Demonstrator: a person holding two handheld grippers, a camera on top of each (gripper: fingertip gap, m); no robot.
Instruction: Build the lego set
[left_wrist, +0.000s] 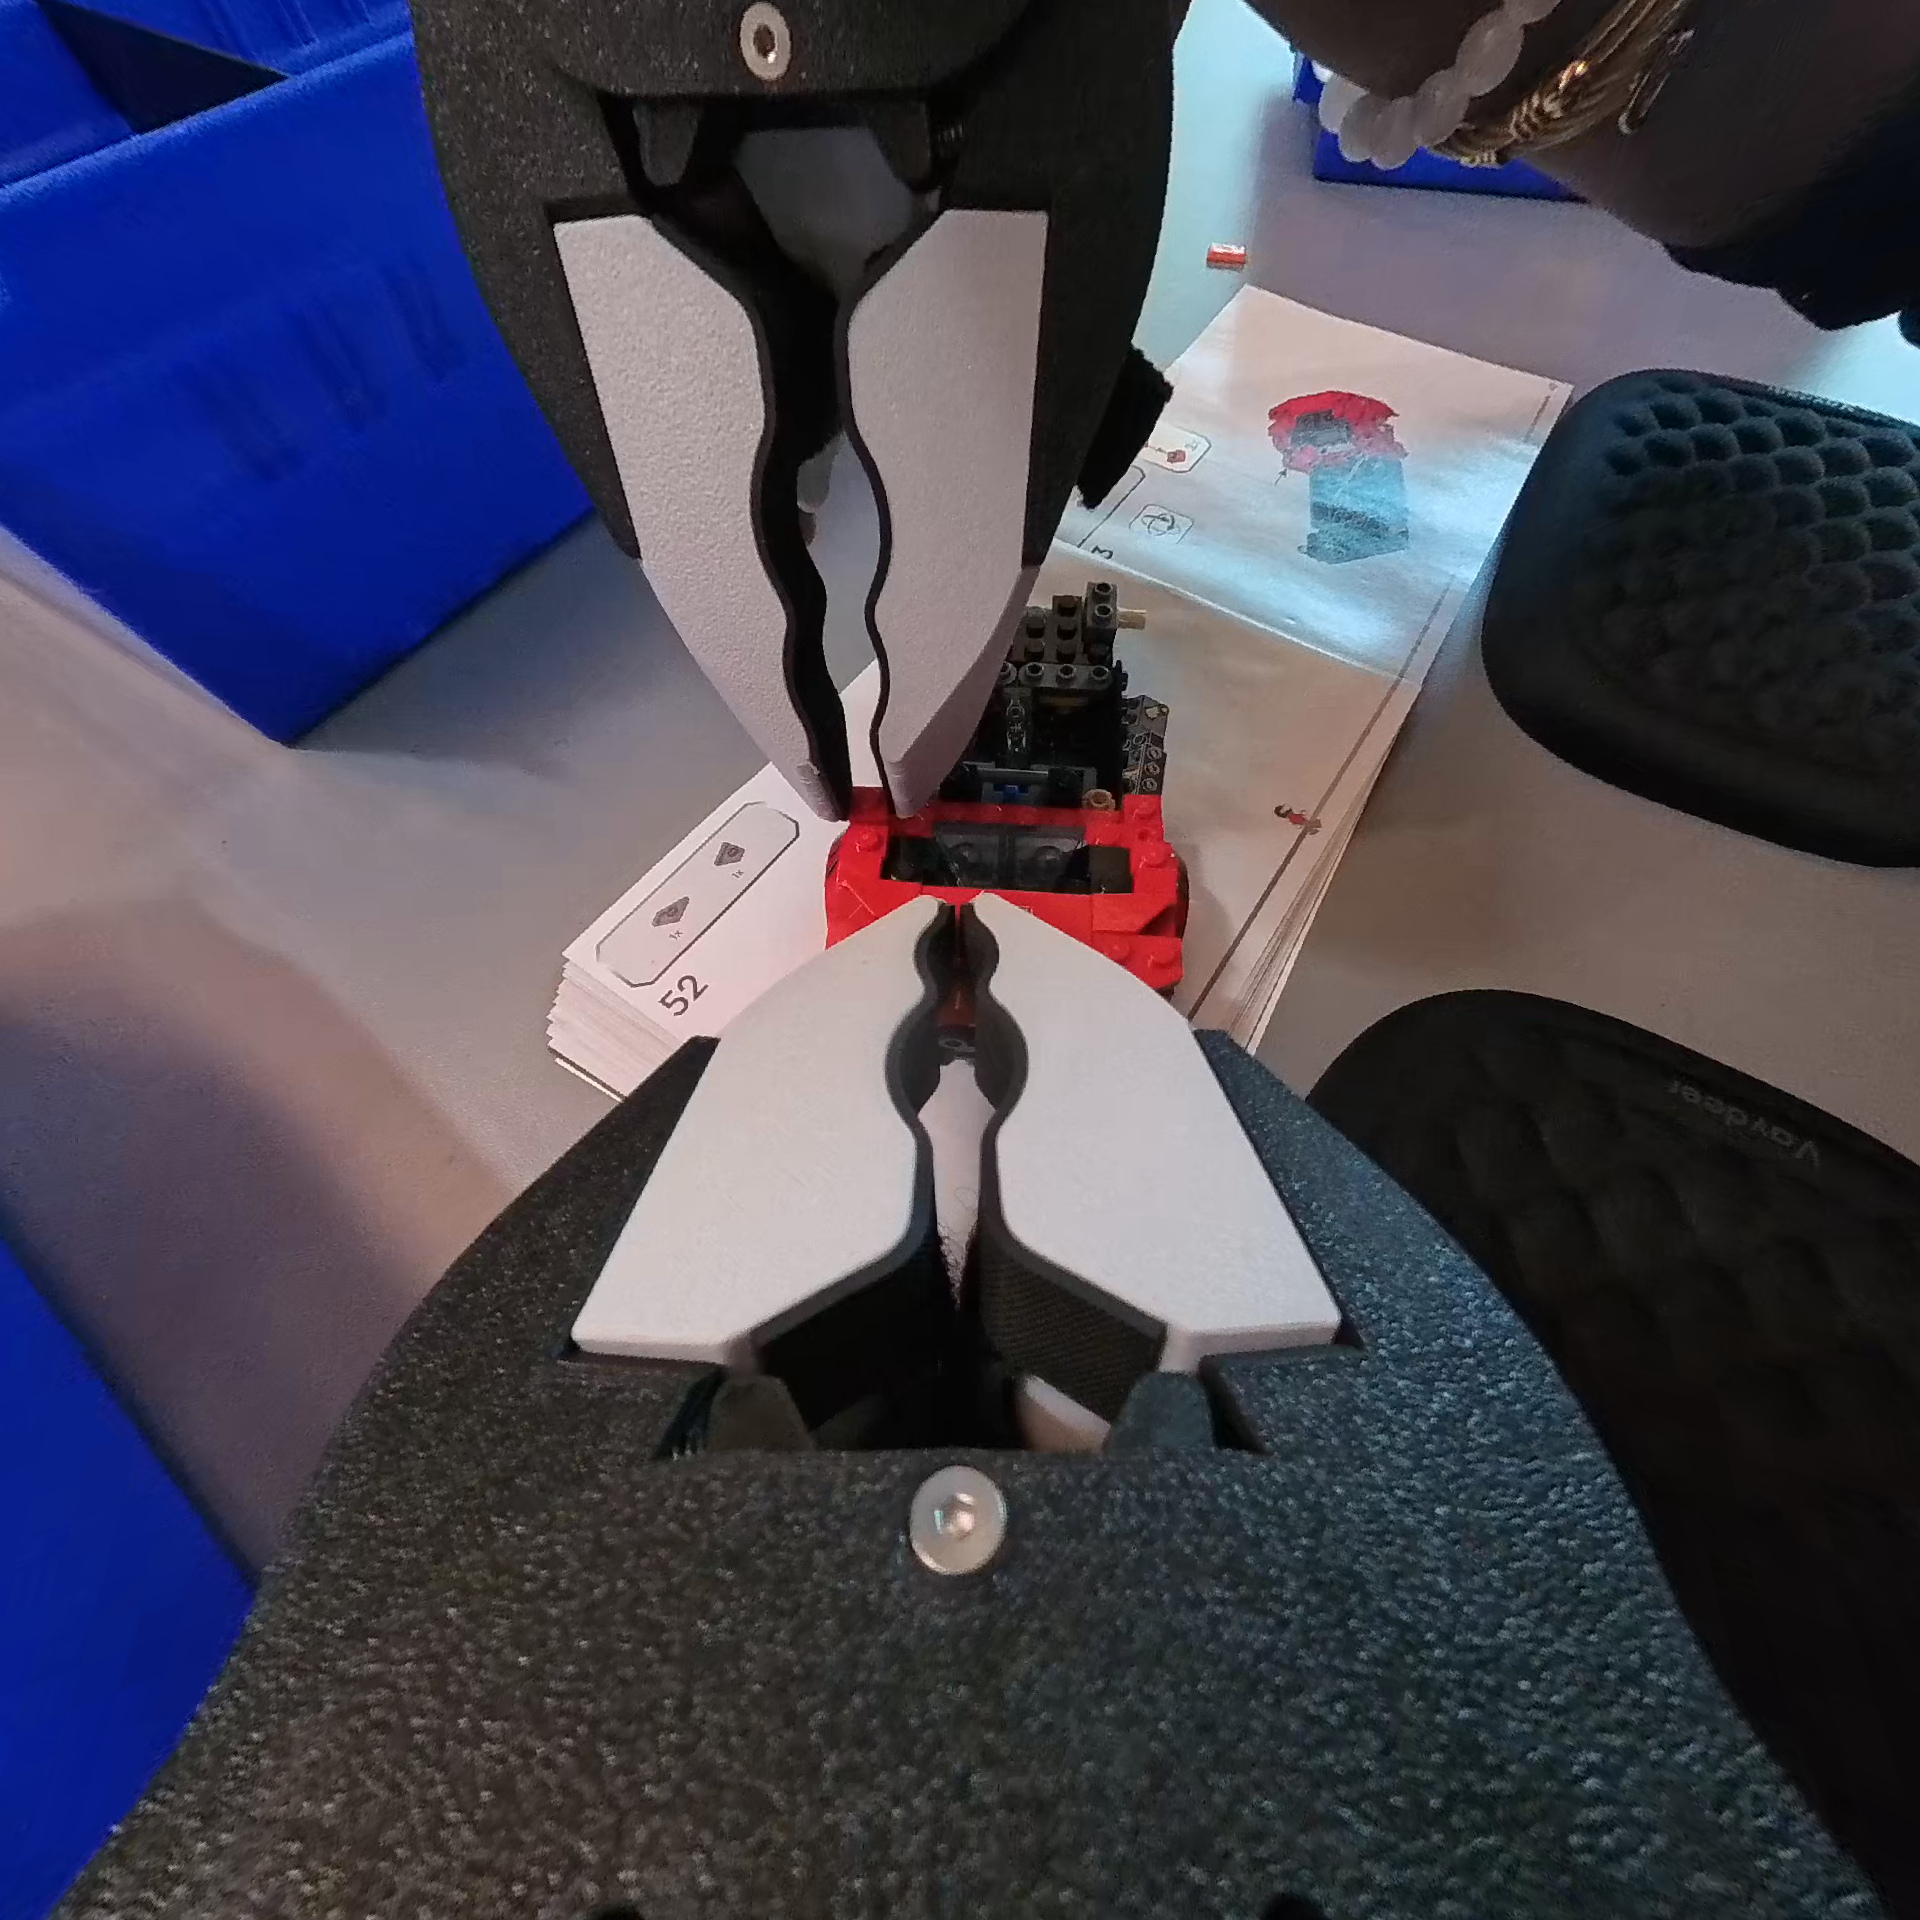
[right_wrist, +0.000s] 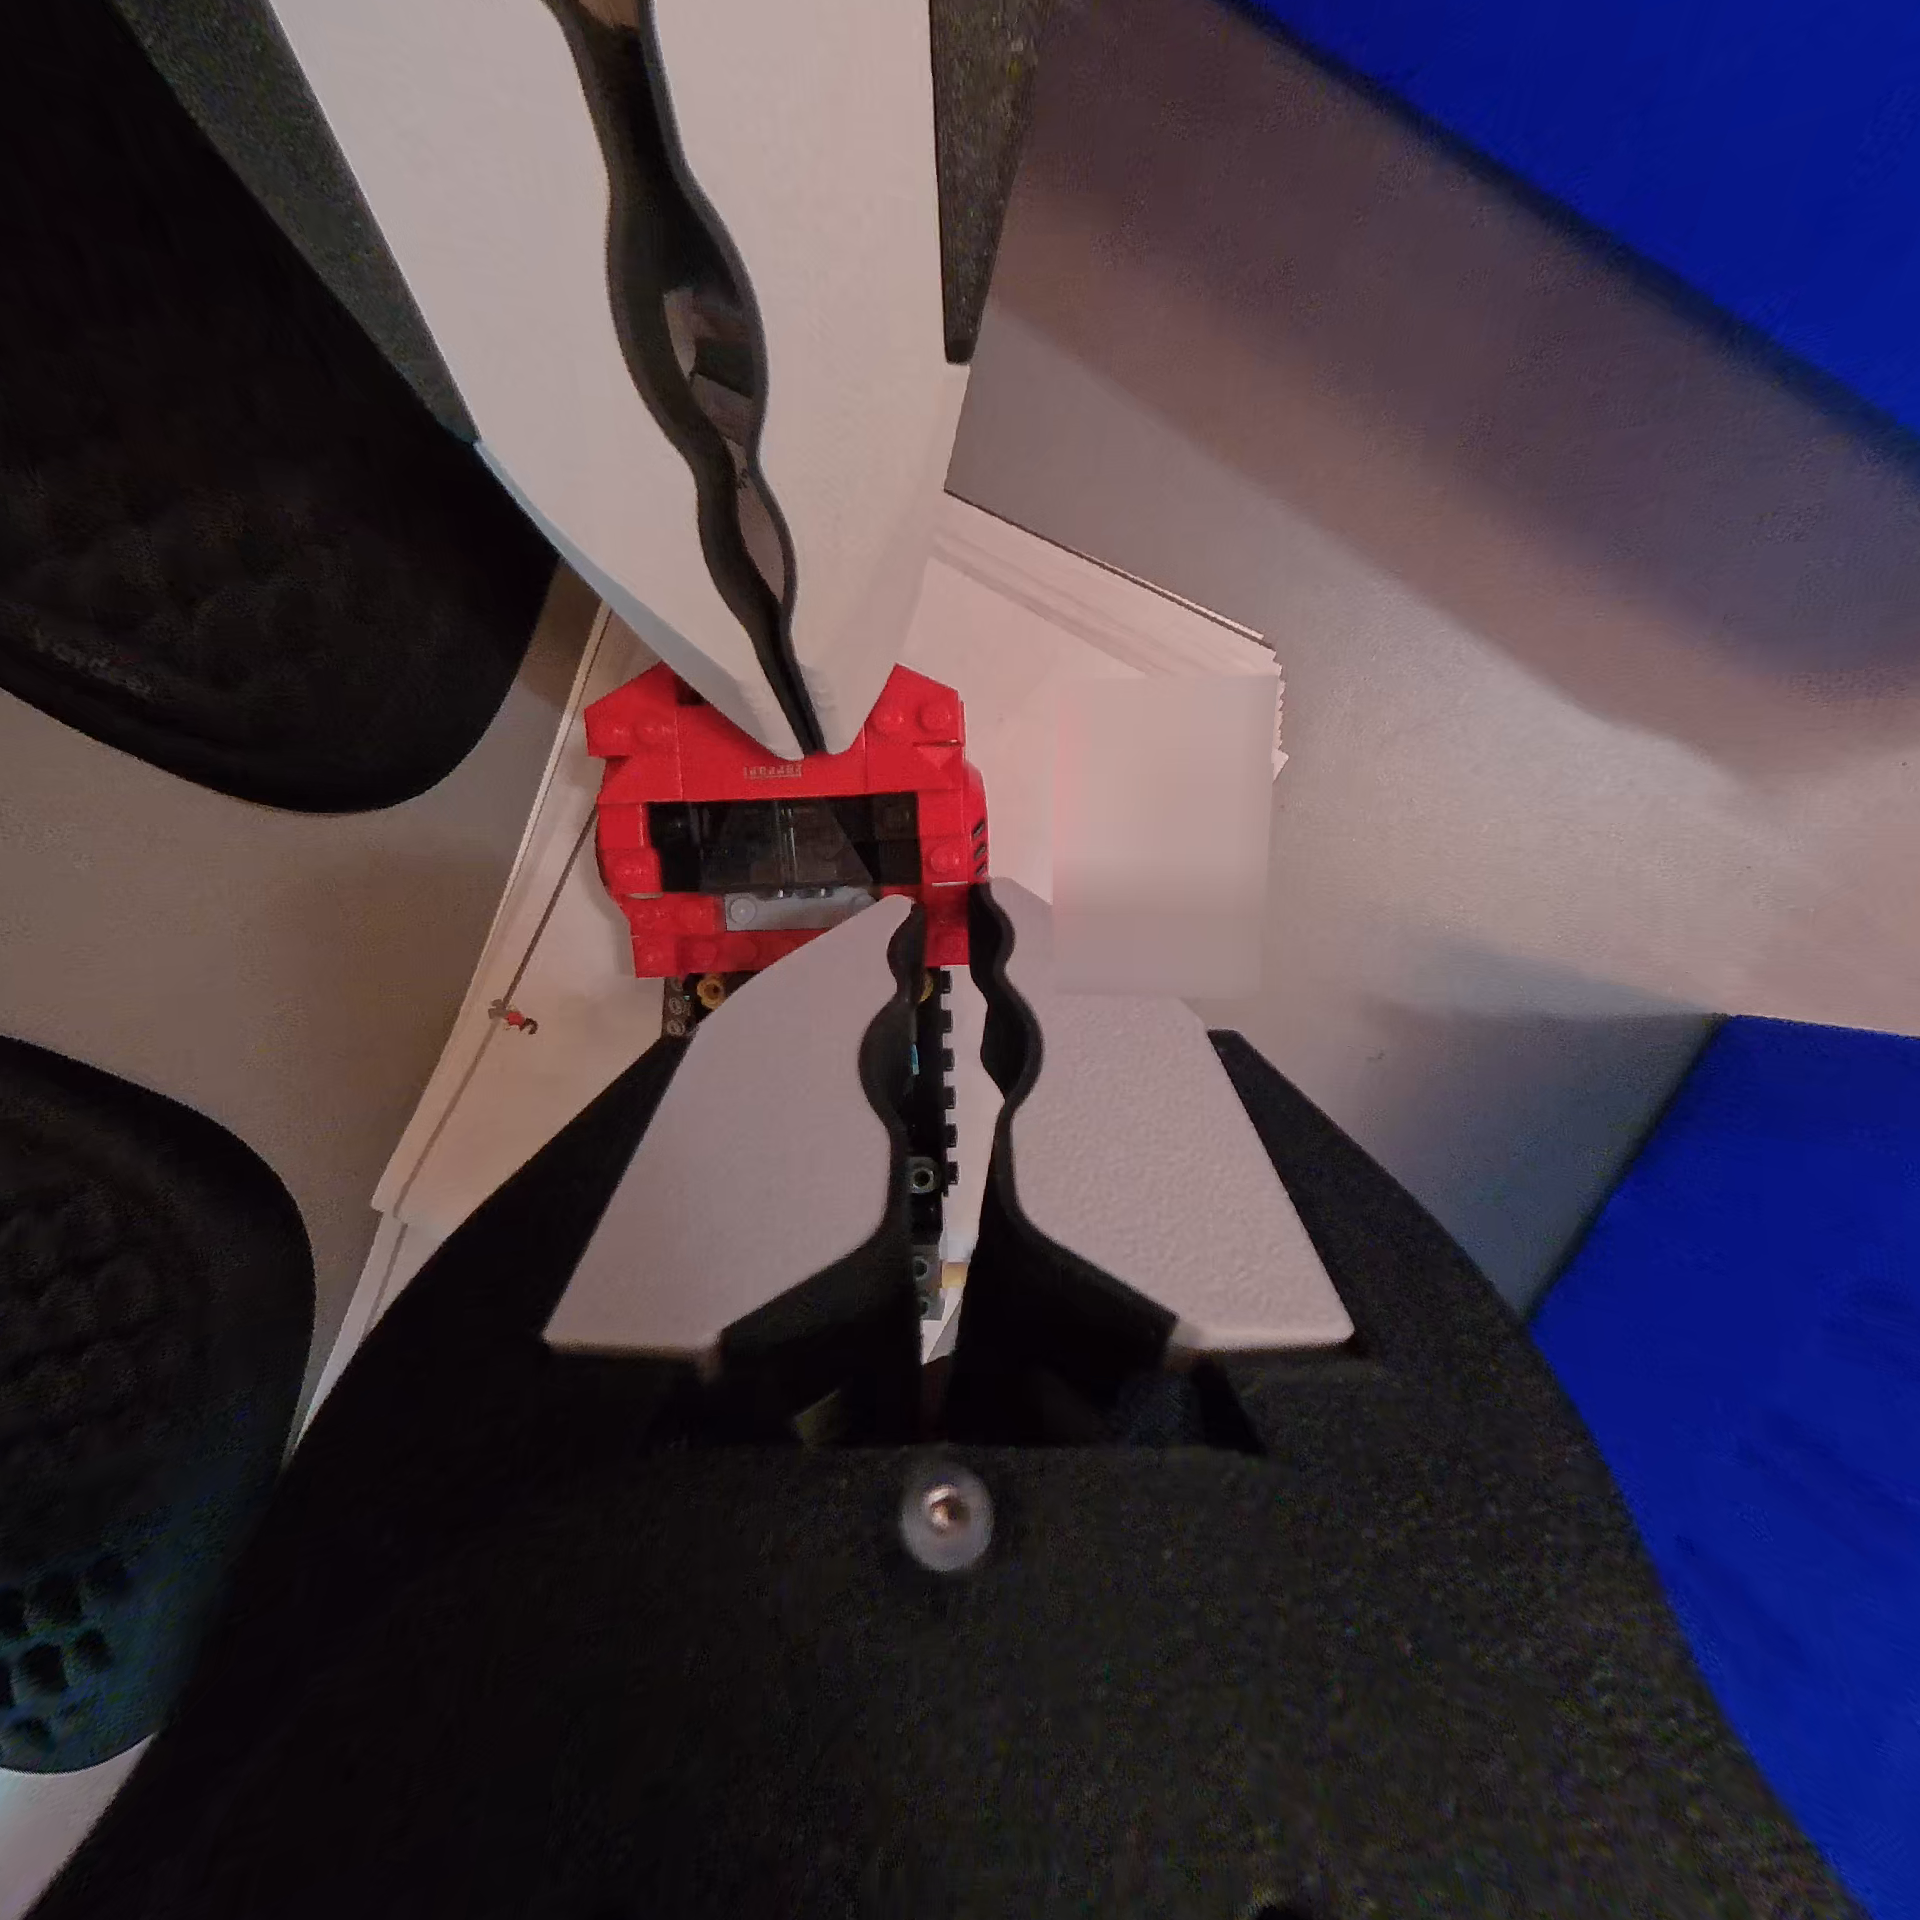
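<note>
Blue bins (left_wrist: 260, 436) and black padded cushions (left_wrist: 1714, 613) rest on a grey table (left_wrist: 436, 831).

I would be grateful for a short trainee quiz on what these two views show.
1. True or false: the red and black model sits on the open booklet.
2. What colour are the bins beside the booklet? A blue, B green, C yellow.
3. Fill in: beyond the booklet, one small loose ___ piece lies on the table.

Key: 1 true; 2 A; 3 red.
</note>
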